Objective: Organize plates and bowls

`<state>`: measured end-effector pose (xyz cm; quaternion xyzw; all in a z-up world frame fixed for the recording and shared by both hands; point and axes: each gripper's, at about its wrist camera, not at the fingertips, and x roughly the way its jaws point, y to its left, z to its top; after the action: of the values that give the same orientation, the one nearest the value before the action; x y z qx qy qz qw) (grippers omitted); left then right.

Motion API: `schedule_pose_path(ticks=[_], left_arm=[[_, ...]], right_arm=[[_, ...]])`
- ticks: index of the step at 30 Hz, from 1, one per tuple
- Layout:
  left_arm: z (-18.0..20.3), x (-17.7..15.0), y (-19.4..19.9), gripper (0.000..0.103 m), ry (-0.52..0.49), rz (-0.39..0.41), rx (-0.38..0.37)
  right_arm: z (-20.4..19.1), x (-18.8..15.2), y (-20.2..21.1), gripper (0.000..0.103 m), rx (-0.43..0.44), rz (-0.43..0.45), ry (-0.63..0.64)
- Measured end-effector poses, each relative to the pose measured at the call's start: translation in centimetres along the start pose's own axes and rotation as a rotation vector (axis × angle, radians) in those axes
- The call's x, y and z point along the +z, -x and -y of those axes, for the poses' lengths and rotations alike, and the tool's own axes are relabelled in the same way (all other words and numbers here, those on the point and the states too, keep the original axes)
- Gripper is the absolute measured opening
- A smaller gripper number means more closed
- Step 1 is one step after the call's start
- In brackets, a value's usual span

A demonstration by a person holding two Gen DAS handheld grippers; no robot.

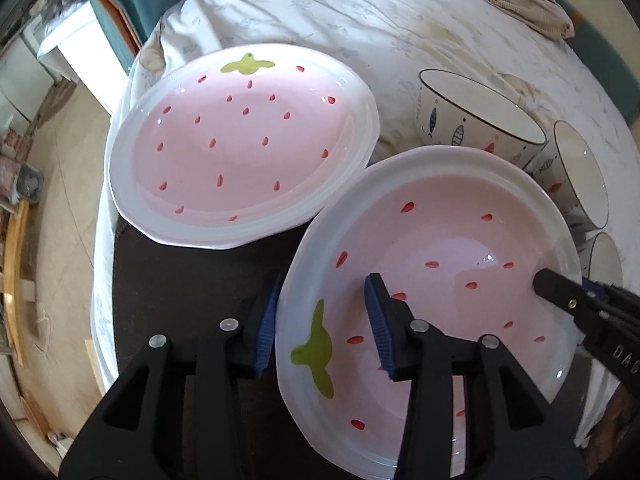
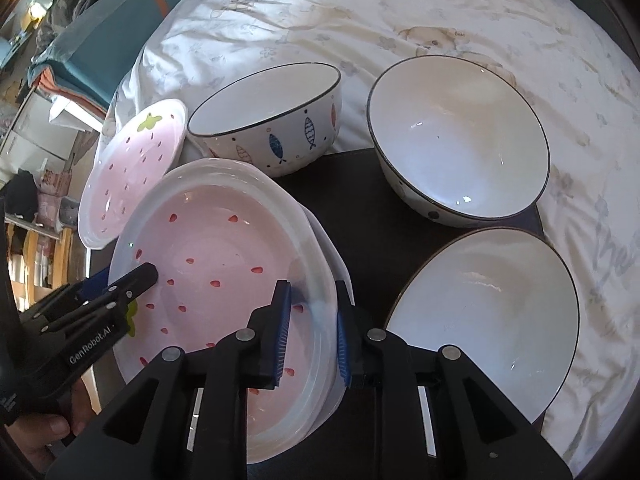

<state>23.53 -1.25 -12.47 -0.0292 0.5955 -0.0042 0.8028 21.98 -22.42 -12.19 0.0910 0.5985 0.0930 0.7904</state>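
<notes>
Left gripper (image 1: 320, 324) fingers straddle the near strawberry plate's (image 1: 460, 208) rim | right gripper (image 2: 312, 332) fingers clamp its opposite rim | we judge stacking barely begun: second strawberry plate (image 1: 240, 148), three fish bowls (image 2: 272, 120) unstacked on the dark desk (image 2: 360, 220).

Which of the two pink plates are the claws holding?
The near plate, with its green leaf toward the camera. Both claws straddle its rim, left claw and right claw. The far plate lies untouched.
</notes>
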Motion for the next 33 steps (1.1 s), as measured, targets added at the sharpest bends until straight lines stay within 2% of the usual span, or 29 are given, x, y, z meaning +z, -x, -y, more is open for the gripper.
schedule_pose_path(ticks=[4,6,8,10,12,14,16,19,21,24,25,29,31,33], left_arm=[[-1.3,0.0,-0.3,0.041,0.056,-0.044,-0.061],[-1.6,-0.3,-0.3,0.049,0.067,-0.048,-0.068],[-1.2,-0.6,-0.2,0.054,0.02,-0.028,-0.024],[-0.8,-0.8,-0.2,0.054,-0.014,-0.03,0.014],[-1.1,-1.1,-0.3,0.056,-0.007,-0.039,0.007],[-1.2,-1.1,-0.3,0.057,-0.001,-0.04,0.002],[-1.3,-1.1,-0.3,0.057,-0.004,-0.043,-0.002],[-1.9,-1.2,-0.3,0.057,0.023,-0.049,-0.015],[-2.6,-1.1,0.1,0.057,0.059,-0.04,-0.026],[-3.3,-1.4,0.6,0.057,0.084,-0.038,-0.053],[-3.6,-1.5,0.7,0.057,0.098,-0.042,-0.075],[-4.1,-1.9,0.8,0.057,0.14,-0.061,-0.152],[-4.2,-2.2,0.9,0.057,0.139,-0.067,-0.164],[-4.0,-2.5,0.8,0.057,0.133,-0.081,-0.16]], right_arm=[[-0.8,-0.3,0.0,0.028,-0.028,-0.011,0.043],[-1.2,-0.4,0.0,0.029,-0.049,-0.018,0.071],[-1.7,-0.5,0.0,0.03,-0.07,-0.017,0.098],[-2.2,-0.6,0.2,0.03,-0.113,-0.003,0.126],[-3.1,-0.6,0.2,0.031,-0.218,0.011,0.188],[-3.7,-0.9,0.5,0.032,-0.244,0.029,0.236],[-4.5,-1.1,1.0,0.037,-0.201,0.046,0.27],[-5.1,-1.3,1.8,0.038,-0.187,0.075,0.292],[-4.6,-1.0,2.9,0.043,-0.113,0.103,0.244],[-2.9,-0.9,4.5,0.061,0.027,0.13,0.105],[-2.0,-1.2,4.8,0.063,0.076,0.123,0.05],[0.7,-2.9,5.2,0.063,0.207,0.078,-0.158],[2.6,-4.8,4.7,0.063,0.292,0.039,-0.31],[2.9,-6.3,4.5,0.063,0.327,0.016,-0.369]])
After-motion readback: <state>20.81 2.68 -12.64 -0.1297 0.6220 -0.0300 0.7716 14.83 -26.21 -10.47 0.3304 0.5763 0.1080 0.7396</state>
